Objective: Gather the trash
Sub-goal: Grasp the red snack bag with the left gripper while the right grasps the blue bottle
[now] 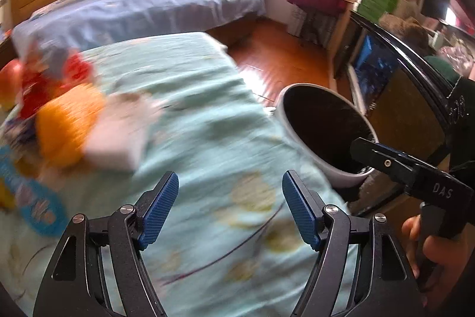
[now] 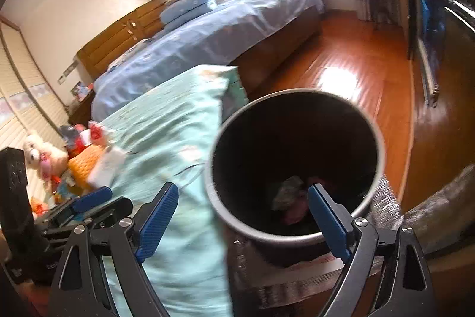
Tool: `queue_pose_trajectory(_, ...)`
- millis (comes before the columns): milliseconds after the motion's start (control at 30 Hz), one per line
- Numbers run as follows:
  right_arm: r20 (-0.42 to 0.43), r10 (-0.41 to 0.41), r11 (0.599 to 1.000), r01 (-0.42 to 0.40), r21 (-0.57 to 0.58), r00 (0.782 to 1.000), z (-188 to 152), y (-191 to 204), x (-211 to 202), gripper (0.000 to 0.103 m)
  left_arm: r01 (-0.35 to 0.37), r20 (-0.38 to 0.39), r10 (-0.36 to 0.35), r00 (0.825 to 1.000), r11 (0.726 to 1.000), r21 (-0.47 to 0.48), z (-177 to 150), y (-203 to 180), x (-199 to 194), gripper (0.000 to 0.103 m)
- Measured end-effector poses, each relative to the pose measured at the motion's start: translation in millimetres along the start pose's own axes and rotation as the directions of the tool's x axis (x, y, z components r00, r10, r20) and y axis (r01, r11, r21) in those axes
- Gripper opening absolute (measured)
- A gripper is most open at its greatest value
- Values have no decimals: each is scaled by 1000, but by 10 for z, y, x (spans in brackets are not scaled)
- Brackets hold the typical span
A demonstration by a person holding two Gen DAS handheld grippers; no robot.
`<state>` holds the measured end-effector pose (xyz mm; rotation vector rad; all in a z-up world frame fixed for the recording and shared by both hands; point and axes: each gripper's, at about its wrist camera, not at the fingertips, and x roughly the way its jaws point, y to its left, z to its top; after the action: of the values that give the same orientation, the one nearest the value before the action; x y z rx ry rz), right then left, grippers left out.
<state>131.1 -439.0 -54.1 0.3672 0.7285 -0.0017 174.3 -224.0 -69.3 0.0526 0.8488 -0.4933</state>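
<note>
Left gripper (image 1: pixel 230 210): fingers spread wide, nothing between them, positioned over the pale green bed cover (image 1: pixel 193 115). Right gripper (image 2: pixel 243 219): fingers spread wide, empty, positioned above the rim of the trash bin (image 2: pixel 368 198). The bin stands just beside the bed edge, on the wooden floor (image 2: pixel 356 55). Crumpled trash (image 2: pixel 289 198) lies at the bin bottom. A blurred pile of wrappers (image 1: pixel 68 124), orange, red and white, lies on the cover, left of the left gripper.

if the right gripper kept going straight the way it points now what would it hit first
Most likely the inside of the trash bin: the open right gripper aims into its dark mouth, toward crumpled trash at the bottom. Depth is unclear, so the near rim might come first.
</note>
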Motion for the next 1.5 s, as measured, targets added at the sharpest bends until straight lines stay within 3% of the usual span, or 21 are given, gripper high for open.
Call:
queue_pose_trajectory(267,-24,76,995,-78,-69,997,-189,556,61,100,-71,28,75,997,991,-112,-305,589,-363,75)
queue_pose_trajectory(800,-110,154,967,-173,-188,982,-450,1432,385,100,-192,20,205,979,942,-274,-747,1529,-765,75)
queue_pose_trajectory(1133,-157,184,939,-221,-264,970,-554,1857,572,100,-256,17,276,961,911,-325,-756,1966,-868,75)
queue_pose_trajectory(1233,-168,191,927,-234,-294,967,-580,1988,595,94,-270,22,294,955,902,-337,-726,2133,-894,75)
queue_pose_trajectory(1333,-200,210,912,-265,-312,957,-611,2116,635,81,-278,25,303,953,901,-334,-660,2273,-894,75)
queue_pose_trajectory(1500,-238,233,878,-309,-366,943,-661,2363,711,79,-272,18,290,957,917,-293,-517,2418,-814,75)
